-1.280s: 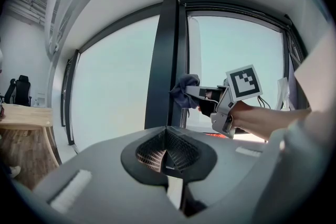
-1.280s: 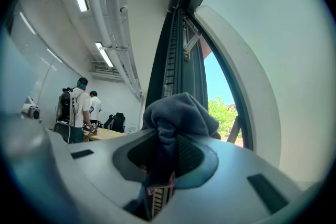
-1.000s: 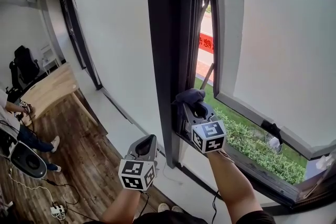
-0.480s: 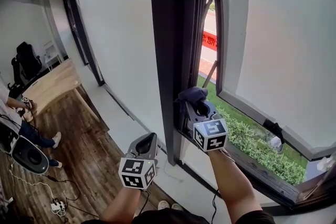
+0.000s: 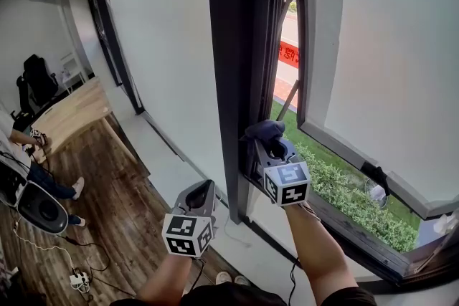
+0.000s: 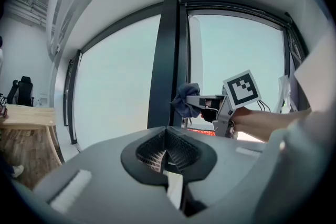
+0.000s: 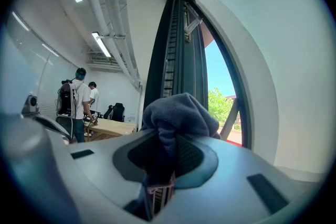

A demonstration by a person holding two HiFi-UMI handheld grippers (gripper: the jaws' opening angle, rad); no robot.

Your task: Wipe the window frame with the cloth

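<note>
Head view, right side: clamps a bunched grey-blue cloth (image 5: 262,130) in the right gripper (image 5: 264,140) and presses it against the inner edge of the dark window frame (image 5: 240,46), low on the upright, just beside the gap left by the open sash (image 5: 337,143). Seen in the right gripper view too: jaws closed on the cloth's lower fold, the rest bulging above the pads. Holds the left gripper (image 5: 203,190) lower and further left, apart from the frame, in front of the white wall; jaws pressed together with nothing between them in the left gripper view. Beyond the sash, green hedge (image 5: 344,197); far left, a wooden desk (image 5: 68,118) on wood floor (image 5: 107,218).
</note>
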